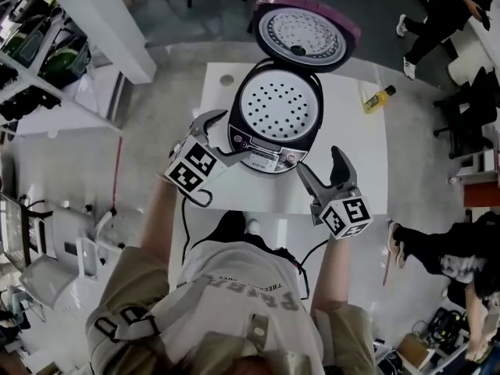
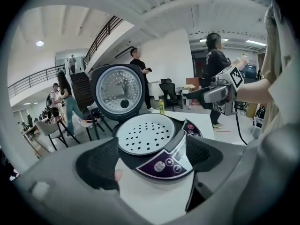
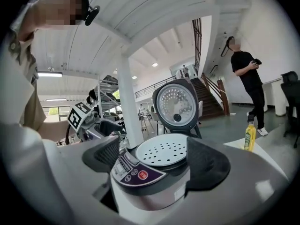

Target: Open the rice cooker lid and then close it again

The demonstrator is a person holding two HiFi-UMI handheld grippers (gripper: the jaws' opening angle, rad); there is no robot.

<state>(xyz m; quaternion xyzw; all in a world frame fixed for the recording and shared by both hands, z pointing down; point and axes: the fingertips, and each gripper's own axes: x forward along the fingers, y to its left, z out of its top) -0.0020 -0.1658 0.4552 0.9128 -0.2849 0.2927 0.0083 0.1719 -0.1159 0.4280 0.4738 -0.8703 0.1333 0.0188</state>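
The long white table (image 1: 367, 178) is stretching away beneath both claws, and on it the dark purple-and-silver rice cooker (image 1: 269, 151) is sitting just ahead of them and between them. The left claw (image 1: 219, 135) is hovering at its front left, the right claw (image 1: 322, 170) a little short of its front right. Each one is holding its jaws spread wide and is gripping nothing. The cooker's round lid (image 1: 303, 31) is standing fully open, hinged up at the far side, well beyond either claw. The opening half looks done and the closing is waiting. Ahead of the jaws, the white perforated steam tray (image 1: 279, 106) is lying exposed in the pot. The purple button panel (image 1: 266, 156) is facing the claws, nearest of all. A small yellow bottle (image 1: 377, 98) is standing far off beyond the right claw. I'd be worrying about the reach: a claw going over the pot could catch the tray or press a button. A hard push high on the lid could slam it or shove the whole cooker back.
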